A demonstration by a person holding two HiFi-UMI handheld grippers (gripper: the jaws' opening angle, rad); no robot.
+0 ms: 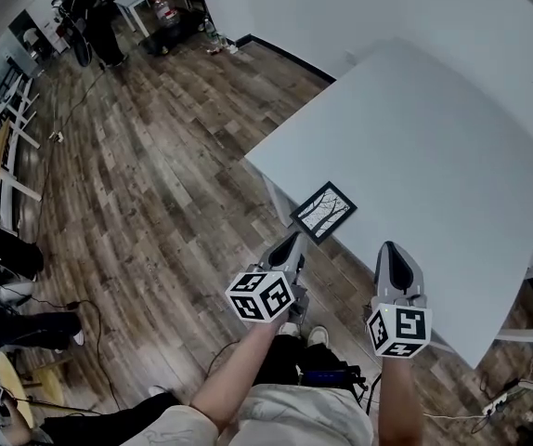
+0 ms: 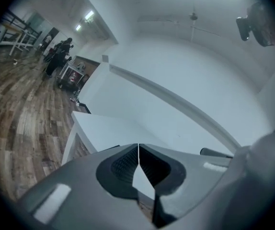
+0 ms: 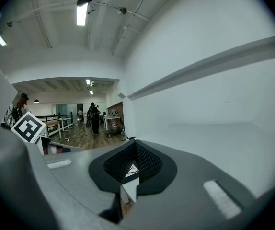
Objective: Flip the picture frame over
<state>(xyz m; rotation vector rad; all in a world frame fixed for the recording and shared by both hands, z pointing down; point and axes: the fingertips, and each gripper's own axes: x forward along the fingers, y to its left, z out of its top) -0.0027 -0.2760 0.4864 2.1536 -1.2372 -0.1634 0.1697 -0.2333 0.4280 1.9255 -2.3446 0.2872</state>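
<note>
From the head view, your frame (image 1: 323,210) lies flat, picture up, at the white surface's (image 1: 434,147) near-left edge. Its long axis runs diagonally, lower-left to upper-right. Wood floor (image 1: 155,203) spreads beyond. In the left gripper view, your left gripper (image 2: 138,148) is closed and empty. In the right gripper view, your right gripper (image 3: 135,145) is too.
</note>
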